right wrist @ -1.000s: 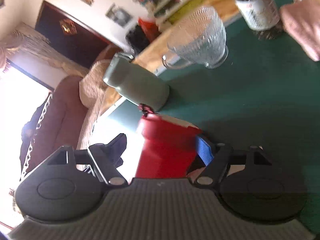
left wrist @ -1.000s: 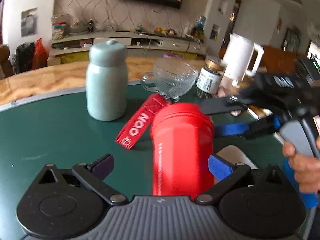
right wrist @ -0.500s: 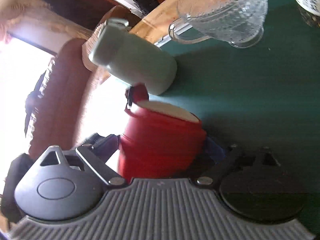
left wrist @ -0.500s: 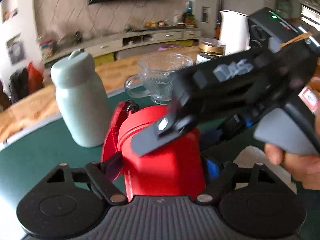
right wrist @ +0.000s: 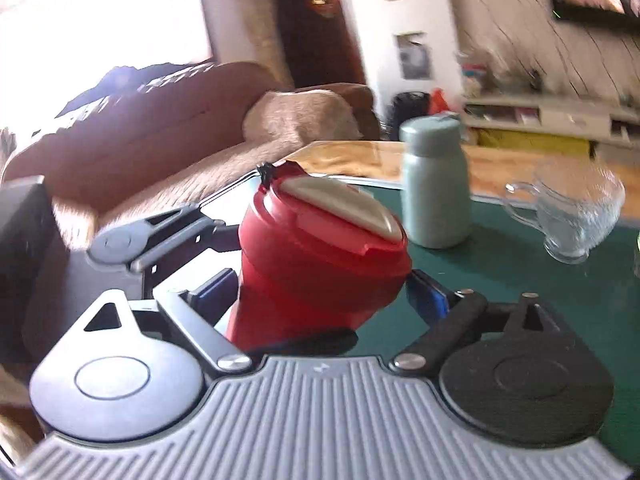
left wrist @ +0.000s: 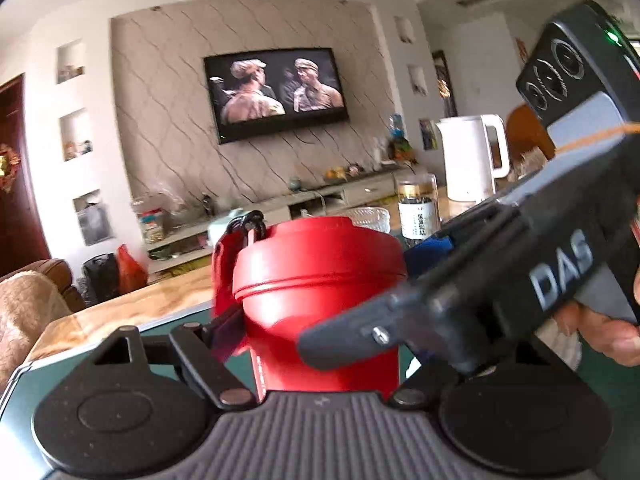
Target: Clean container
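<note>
A red bottle with a red lid and a strap loop is held upright between both grippers. My left gripper is shut on its body, low down. My right gripper is shut on the red lid, which has a beige flip top; in the left wrist view the right gripper reaches in from the right across the bottle. The bottle's lower part is hidden behind the gripper bodies.
On the green table stand a grey-green flask and a clear glass cup. A labelled jar and a white kettle stand further back. A brown sofa lies beyond the table's edge.
The red bottle has gone from lying tilted on the table to upright. Both grippers closed on it, the right one swinging round onto the lid.
</note>
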### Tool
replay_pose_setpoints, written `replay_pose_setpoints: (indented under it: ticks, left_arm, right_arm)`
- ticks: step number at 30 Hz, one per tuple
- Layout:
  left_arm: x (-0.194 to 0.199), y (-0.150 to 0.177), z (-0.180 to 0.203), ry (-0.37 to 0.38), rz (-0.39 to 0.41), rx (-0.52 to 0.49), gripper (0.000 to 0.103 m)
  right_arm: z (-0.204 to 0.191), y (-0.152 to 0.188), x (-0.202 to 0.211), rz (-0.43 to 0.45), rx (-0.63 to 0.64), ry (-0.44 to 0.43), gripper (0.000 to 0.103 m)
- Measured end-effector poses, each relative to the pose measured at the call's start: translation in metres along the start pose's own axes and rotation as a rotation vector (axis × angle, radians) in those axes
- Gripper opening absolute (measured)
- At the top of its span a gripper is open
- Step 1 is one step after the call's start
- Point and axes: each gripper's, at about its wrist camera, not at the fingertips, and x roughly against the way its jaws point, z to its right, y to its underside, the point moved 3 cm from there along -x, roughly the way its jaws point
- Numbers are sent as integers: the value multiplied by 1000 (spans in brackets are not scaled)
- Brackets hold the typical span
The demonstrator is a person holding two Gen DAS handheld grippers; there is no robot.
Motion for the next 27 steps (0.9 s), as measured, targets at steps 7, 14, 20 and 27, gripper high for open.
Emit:
replay_pose_setpoints:
  ticks: [7, 14, 20, 27]
  left_arm:
    - [46, 17, -5, -46, -30, 114, 85]
    - [65, 24, -21, -45, -64, 121, 85]
    - [55, 23, -38, -31, -98, 164, 90]
    - [48, 32, -48, -3, -197, 241, 97]
  right_arm:
    - [-48, -7, 4, -37, 67, -26, 95]
    - [-77, -5, -1, -60, 91, -18, 96]
    - [-63, -7, 16, -34, -44, -51, 96]
    - [-26, 11, 61, 14, -127, 127, 96]
